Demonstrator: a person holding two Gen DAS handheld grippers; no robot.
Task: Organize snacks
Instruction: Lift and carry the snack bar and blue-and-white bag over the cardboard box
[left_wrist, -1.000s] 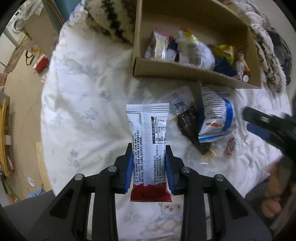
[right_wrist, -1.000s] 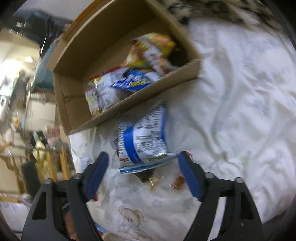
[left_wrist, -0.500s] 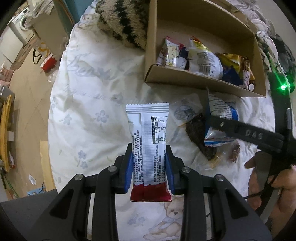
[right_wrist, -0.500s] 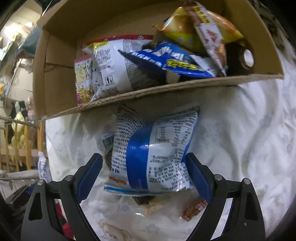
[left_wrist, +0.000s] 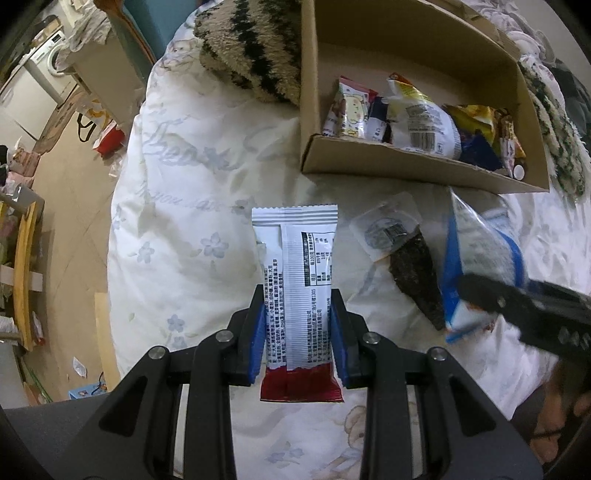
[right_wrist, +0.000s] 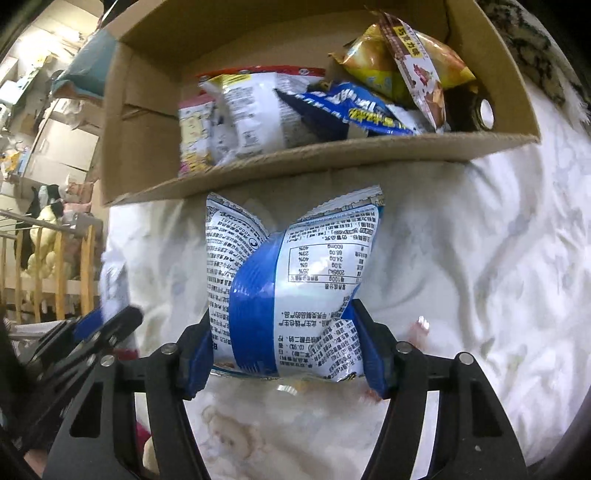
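My left gripper (left_wrist: 297, 301) is shut on a white snack bar with a red end (left_wrist: 295, 258), held above the white quilt (left_wrist: 184, 221). My right gripper (right_wrist: 282, 332) has its jaws closing on a blue and white snack bag (right_wrist: 291, 280). Its blue pads press the bag's sides and the bag is creased in the middle. In the left wrist view the same bag (left_wrist: 480, 251) stands tipped up at the right. Just beyond it lies an open cardboard box (right_wrist: 332, 155) with several snack packs inside; its front wall (left_wrist: 406, 170) faces me.
A dark triangular seaweed packet (left_wrist: 410, 273) lies on the quilt between the bar and the bag. Small wrapped candies (right_wrist: 421, 325) sit by the right pad. A striped fuzzy blanket (left_wrist: 251, 48) lies behind the box. The bed's edge drops to a cluttered floor (left_wrist: 66, 184) at the left.
The right gripper has come down around the blue and white bag and its jaws have narrowed onto it, creasing it. The left gripper has kept its hold on the bar.
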